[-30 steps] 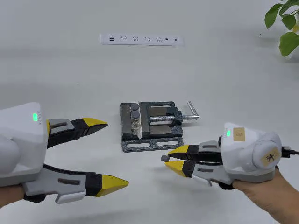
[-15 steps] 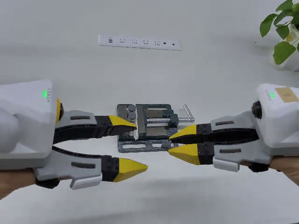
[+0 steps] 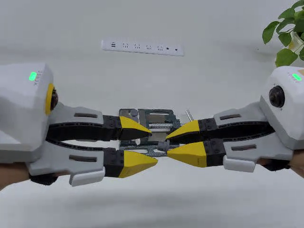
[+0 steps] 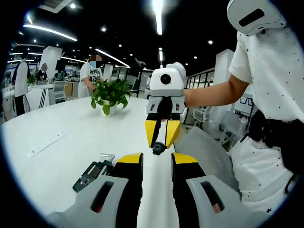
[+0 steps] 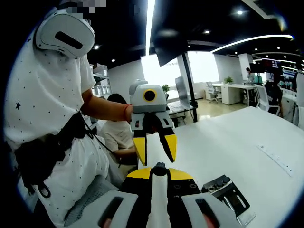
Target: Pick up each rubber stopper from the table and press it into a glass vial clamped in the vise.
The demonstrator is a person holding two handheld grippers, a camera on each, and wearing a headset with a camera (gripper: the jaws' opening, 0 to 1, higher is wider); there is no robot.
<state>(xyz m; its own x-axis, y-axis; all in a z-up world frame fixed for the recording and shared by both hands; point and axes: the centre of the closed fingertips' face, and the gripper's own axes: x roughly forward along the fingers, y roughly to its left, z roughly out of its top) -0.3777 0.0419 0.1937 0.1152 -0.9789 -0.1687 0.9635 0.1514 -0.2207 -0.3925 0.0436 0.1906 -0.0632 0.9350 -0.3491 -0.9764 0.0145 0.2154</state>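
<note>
Two hand-held grippers (image 3: pixel 153 146) (image 3: pixel 166 145), one rubber stopper (image 3: pixel 163 146), one vise (image 3: pixel 159 116), one power strip (image 3: pixel 142 47), one potted plant (image 3: pixel 287 33)

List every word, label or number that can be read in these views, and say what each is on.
No text is readable.
Marking beside the green light on the left gripper: too blurred.
Print on a background person's shirt: too blurred.
Power strip: no legible marks.

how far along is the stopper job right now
Done: at least one dark stopper sits in the vise; the tools hide the rest. In hand: the right tool is shut on a grey stopper, held in front of the vise. The left tool is open and empty. Left: pressing this one in.
</note>
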